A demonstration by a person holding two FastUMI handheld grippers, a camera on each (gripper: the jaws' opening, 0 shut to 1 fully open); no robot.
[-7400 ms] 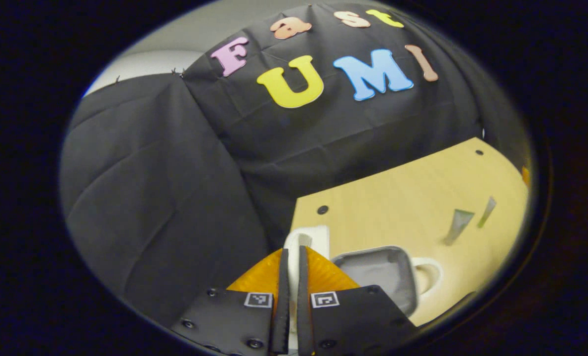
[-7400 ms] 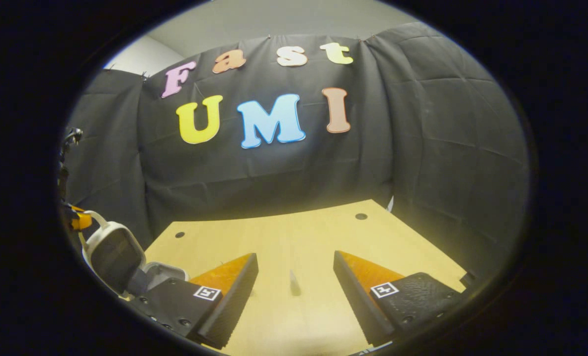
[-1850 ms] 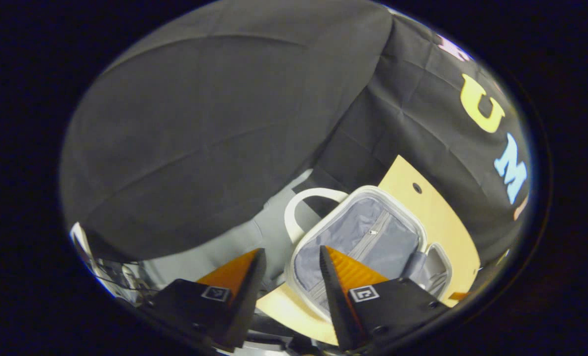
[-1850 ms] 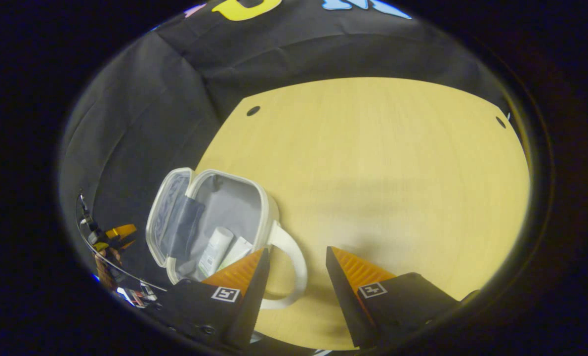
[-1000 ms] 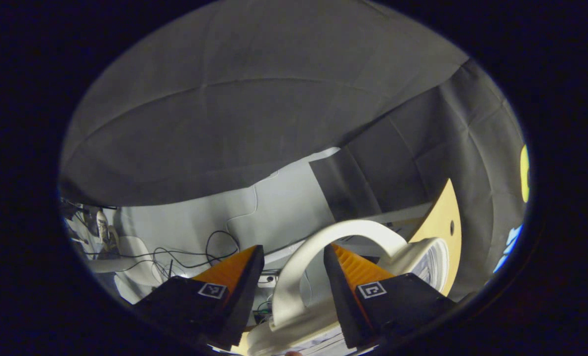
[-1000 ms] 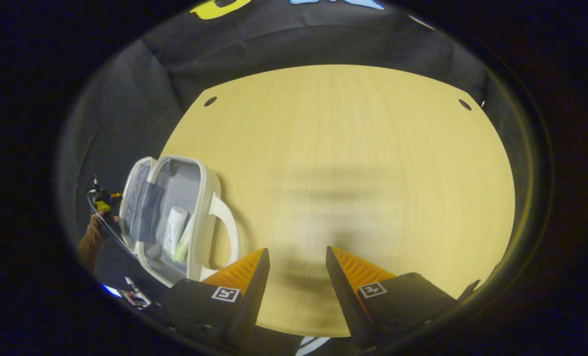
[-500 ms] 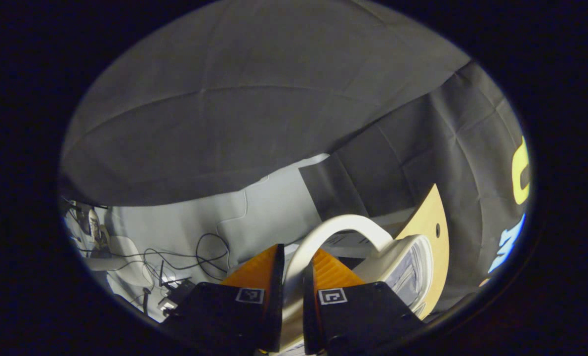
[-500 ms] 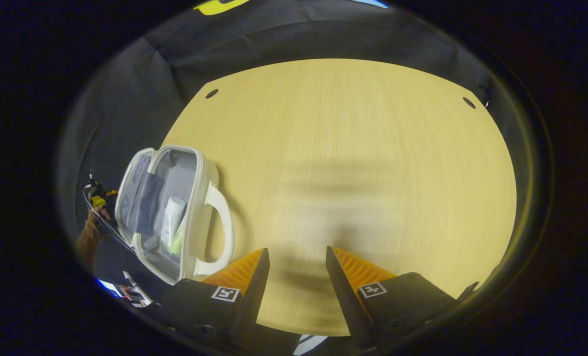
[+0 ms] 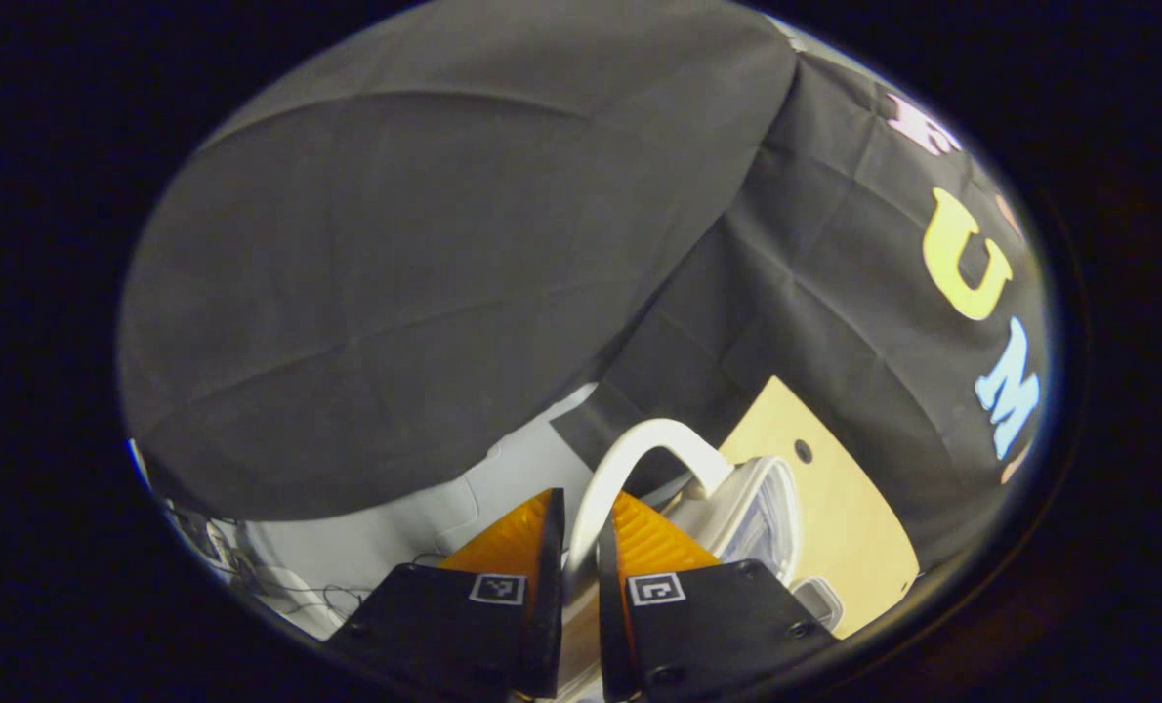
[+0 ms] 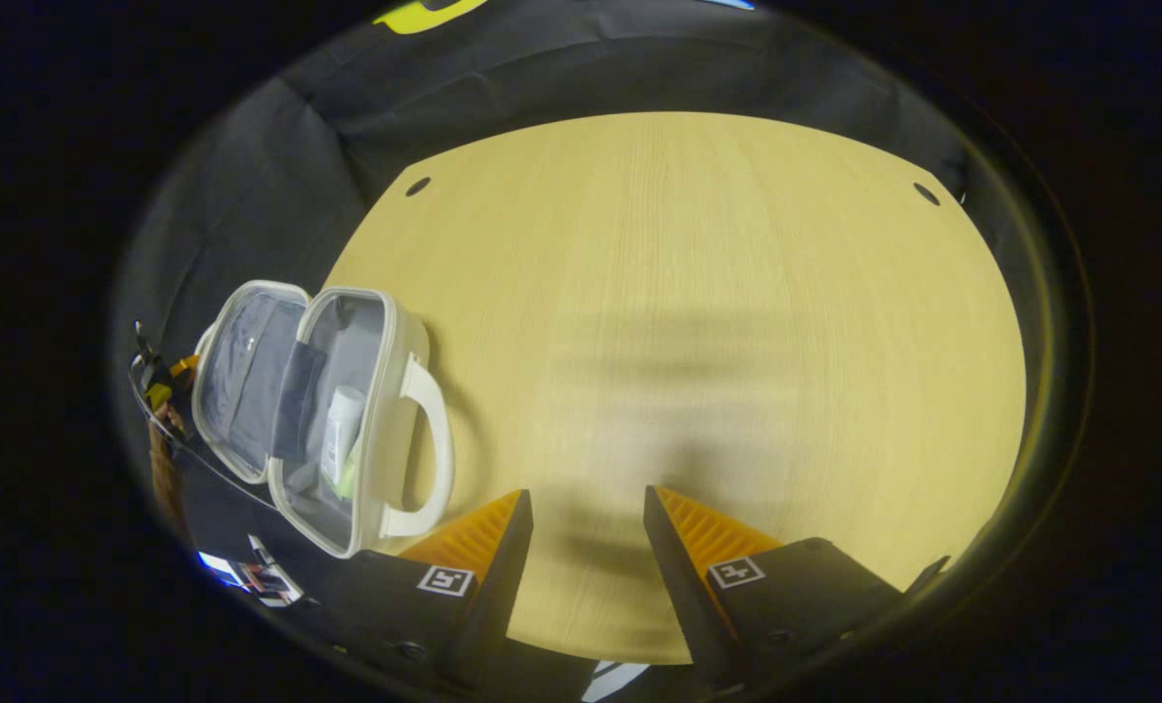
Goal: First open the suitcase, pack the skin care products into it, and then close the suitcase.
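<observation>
While the left gripper (image 9: pixel 581 566) pinches the white lid handle (image 9: pixel 640 454) of the suitcase (image 9: pixel 752 508) | right gripper view: right gripper (image 10: pixel 586 547) spread, suitcase open at table (image 10: pixel 718 322) edge, apparently two skin care products (image 10: pixel 342 439) inside.

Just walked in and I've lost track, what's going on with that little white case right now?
The left gripper is shut on the handle of the lid of the small white suitcase, which lies open on the wooden table. Two skin care products are already inside it. The right gripper hangs open over bare table beside the case, holding nothing. Closing is what remains.
</observation>
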